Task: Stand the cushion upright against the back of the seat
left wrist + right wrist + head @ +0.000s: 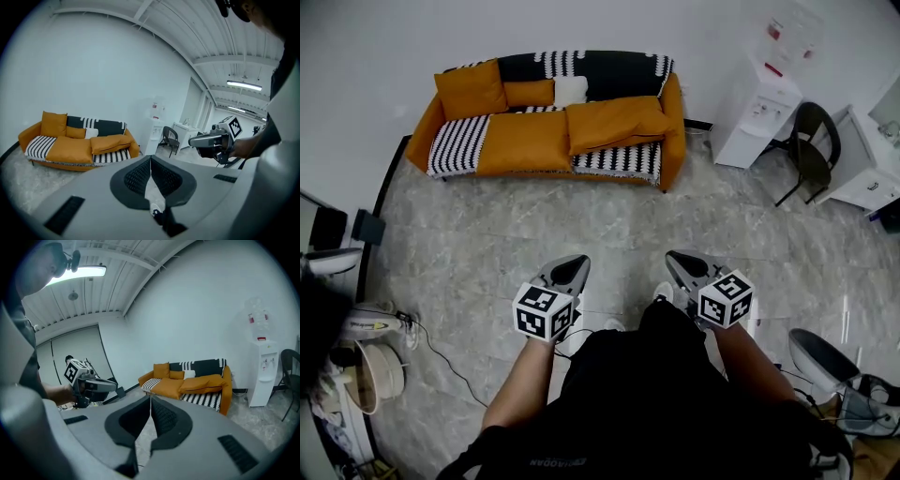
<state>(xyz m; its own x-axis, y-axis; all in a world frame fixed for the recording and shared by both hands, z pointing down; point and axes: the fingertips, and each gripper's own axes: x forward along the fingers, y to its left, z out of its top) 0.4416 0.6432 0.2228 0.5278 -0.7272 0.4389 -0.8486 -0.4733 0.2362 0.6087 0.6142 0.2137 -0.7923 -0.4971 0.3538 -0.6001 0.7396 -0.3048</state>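
Note:
Across the room stands an orange sofa [675, 122] draped with a black-and-white throw. A large orange cushion [614, 122] lies flat on its right seat; the left gripper view shows it as the flat cushion [110, 142], and it is the flat cushion [204, 382] in the right gripper view. An orange cushion [471, 89] stands upright at the sofa's left end. Beside it are a small orange cushion [530, 93] and a white one [570, 90]. My left gripper [578, 261] and right gripper [674, 255] are held side by side well short of the sofa, both shut and empty.
A white water dispenser [757, 108] stands right of the sofa, with a black chair [811, 150] and a white desk [872, 173] beyond. A basket [370, 375] and cables clutter the floor at left. Grey marble floor [581, 225] lies between me and the sofa.

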